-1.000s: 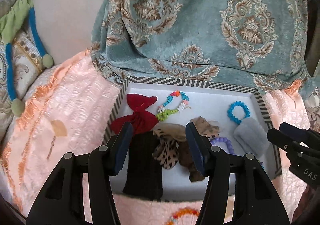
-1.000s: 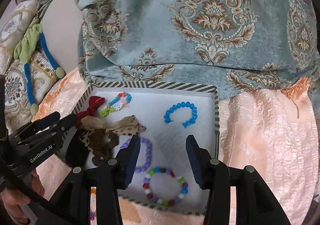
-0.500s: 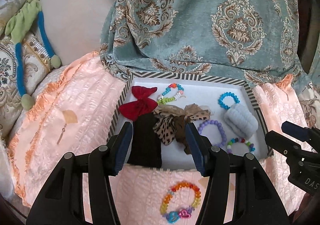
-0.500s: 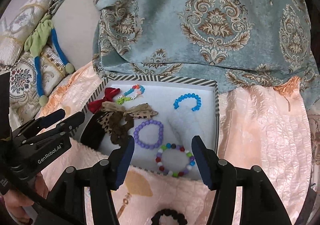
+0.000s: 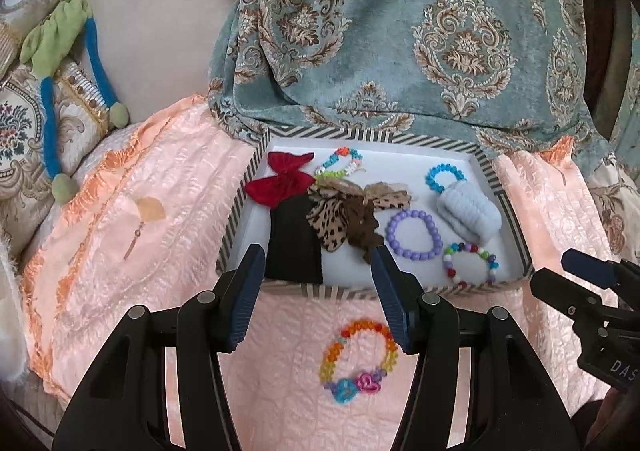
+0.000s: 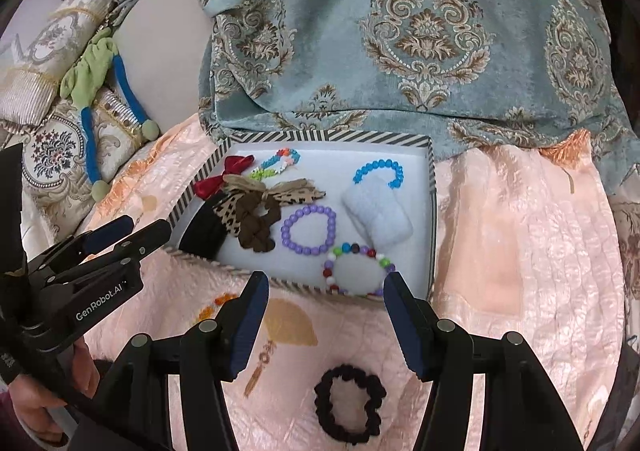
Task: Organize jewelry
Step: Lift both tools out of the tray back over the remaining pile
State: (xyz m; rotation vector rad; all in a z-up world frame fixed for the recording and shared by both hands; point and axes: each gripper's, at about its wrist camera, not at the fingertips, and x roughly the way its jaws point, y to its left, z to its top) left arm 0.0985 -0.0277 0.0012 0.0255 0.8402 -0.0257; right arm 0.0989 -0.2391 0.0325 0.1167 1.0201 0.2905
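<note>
Hovering over the peach bedspread [image 5: 168,219], both tongs stand released: the striped tray [image 5: 236,219] lies just ahead, the left tongs [image 5: 318,301] above a rainbow bracelet [image 5: 360,361], the right tongs [image 6: 326,325] above a black scrunchie [image 6: 350,403]; "GenRobot.AI" marks the left tool.

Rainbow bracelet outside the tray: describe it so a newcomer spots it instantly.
Find the striped-rim tray on the peach bedspread. Just in front of its near edge, on the spread, lies the rainbow bracelet. It alone carries a blue and a pink heart charm; the other bead bracelets all lie inside the tray.
</note>
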